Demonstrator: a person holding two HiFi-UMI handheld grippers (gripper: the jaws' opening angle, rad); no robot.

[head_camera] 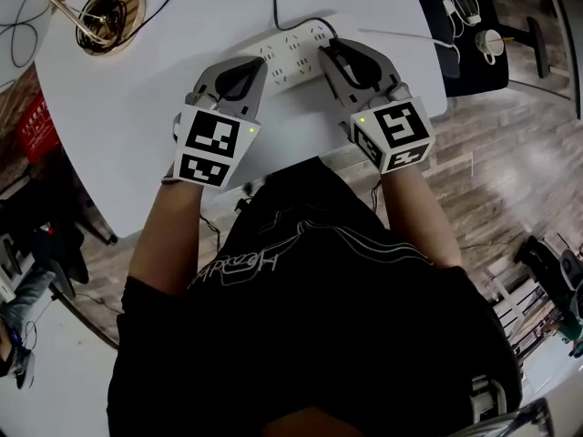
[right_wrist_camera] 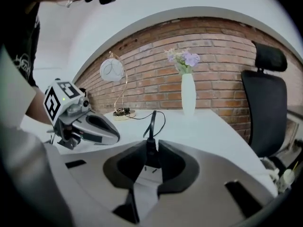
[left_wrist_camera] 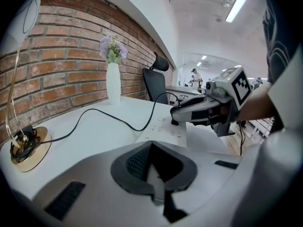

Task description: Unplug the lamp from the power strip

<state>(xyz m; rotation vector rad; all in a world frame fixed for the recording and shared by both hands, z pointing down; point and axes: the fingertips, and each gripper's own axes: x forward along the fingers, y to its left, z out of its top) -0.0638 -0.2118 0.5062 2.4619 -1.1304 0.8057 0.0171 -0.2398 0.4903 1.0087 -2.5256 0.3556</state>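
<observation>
Right gripper view: black lamp plug [right_wrist_camera: 150,151] at frame centre, pinched by right gripper [right_wrist_camera: 150,164], seated in white power strip [head_camera: 293,55]. Left gripper [left_wrist_camera: 150,144] closed, empty, by strip's left end. Risk: unpinned strip lifts w/ plug; angled pull slips off.

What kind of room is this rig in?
Probably an office or lab workspace: a black office chair at a white table, a brick wall behind, and a ceiling strip light overhead.
</observation>
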